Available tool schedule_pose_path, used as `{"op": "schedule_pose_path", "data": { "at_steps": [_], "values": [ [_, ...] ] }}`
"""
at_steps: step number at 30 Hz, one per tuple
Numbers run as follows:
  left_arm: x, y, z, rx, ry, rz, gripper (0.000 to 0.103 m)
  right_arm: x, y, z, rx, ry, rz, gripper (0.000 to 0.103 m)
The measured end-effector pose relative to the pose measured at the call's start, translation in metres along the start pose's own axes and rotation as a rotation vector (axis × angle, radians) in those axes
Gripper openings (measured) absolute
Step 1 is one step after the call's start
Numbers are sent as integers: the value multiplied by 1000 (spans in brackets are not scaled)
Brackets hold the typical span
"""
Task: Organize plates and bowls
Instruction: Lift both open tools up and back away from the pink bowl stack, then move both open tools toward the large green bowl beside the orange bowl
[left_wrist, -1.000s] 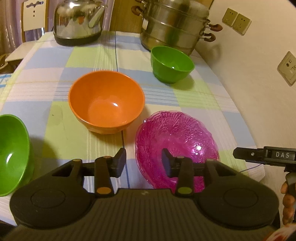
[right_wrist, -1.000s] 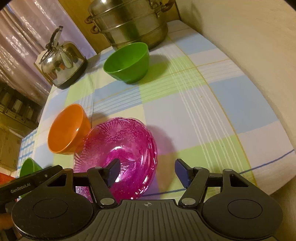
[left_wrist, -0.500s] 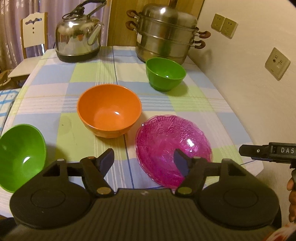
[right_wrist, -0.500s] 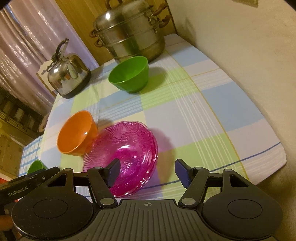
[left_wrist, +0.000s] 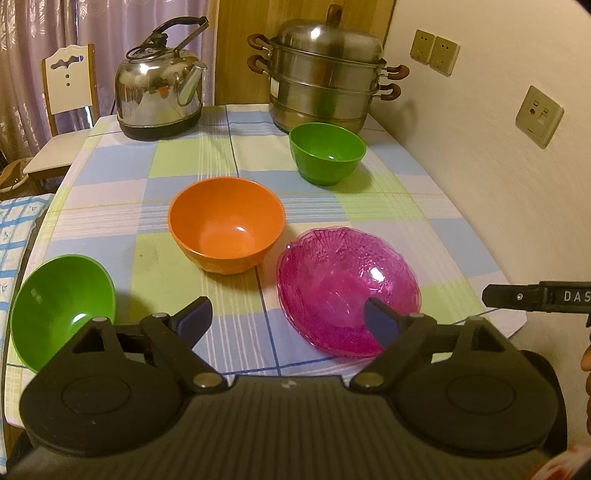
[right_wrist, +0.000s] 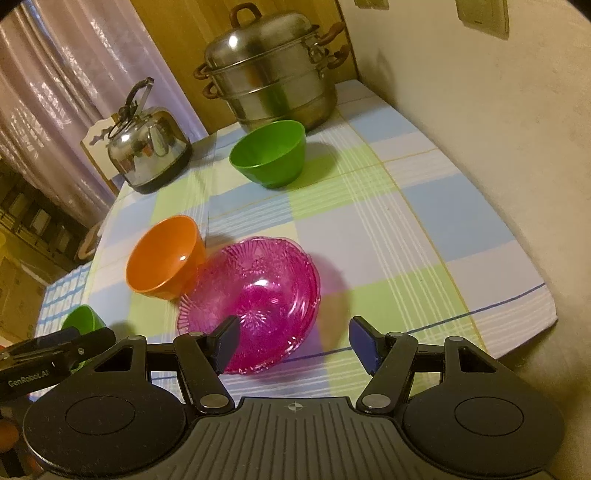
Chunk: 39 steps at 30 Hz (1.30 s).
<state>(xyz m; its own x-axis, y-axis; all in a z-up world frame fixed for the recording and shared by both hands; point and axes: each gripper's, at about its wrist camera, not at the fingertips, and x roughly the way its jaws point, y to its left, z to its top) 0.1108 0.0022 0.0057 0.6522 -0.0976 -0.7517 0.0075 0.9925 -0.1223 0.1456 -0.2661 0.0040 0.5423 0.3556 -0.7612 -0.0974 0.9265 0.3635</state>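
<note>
A pink glass dish (left_wrist: 347, 288) (right_wrist: 258, 295) lies on the checked tablecloth near the front edge. Beside it on the left stands an orange bowl (left_wrist: 226, 229) (right_wrist: 164, 256). One green bowl (left_wrist: 327, 152) (right_wrist: 269, 153) stands farther back and another green bowl (left_wrist: 61, 310) (right_wrist: 79, 319) tilts at the front left. My left gripper (left_wrist: 286, 317) hovers above the cloth in front of the dish, its jaws opening with nothing between them. My right gripper (right_wrist: 291, 343) hangs open over the dish's near rim, also empty.
A steel kettle (left_wrist: 159, 99) and a stacked steel steamer pot (left_wrist: 325, 81) stand at the back of the table (left_wrist: 424, 206). A wall with sockets runs along the right side. A white chair (left_wrist: 66, 96) is behind the back left corner.
Both grippers have pulled back and risen, so more of the table shows. The left jaws have spread wide apart. The right jaws keep the same gap.
</note>
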Motion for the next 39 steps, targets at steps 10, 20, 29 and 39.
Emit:
{"op": "schedule_pose_path", "data": {
  "at_steps": [10, 20, 29, 39],
  "values": [
    [-10, -1, -14, 19, 7, 29, 91, -4, 11, -15, -58, 4, -24, 65],
    [-18, 4, -24, -1, 9, 68, 91, -4, 21, -25, -97, 16, -6, 65],
    [-22, 4, -28, -41, 10, 104, 91, 2, 25, -27, -157, 27, 0, 65],
    [-27, 6, -37, -90, 13, 135, 91, 8, 31, -27, -202, 55, 38, 65]
  ]
}}
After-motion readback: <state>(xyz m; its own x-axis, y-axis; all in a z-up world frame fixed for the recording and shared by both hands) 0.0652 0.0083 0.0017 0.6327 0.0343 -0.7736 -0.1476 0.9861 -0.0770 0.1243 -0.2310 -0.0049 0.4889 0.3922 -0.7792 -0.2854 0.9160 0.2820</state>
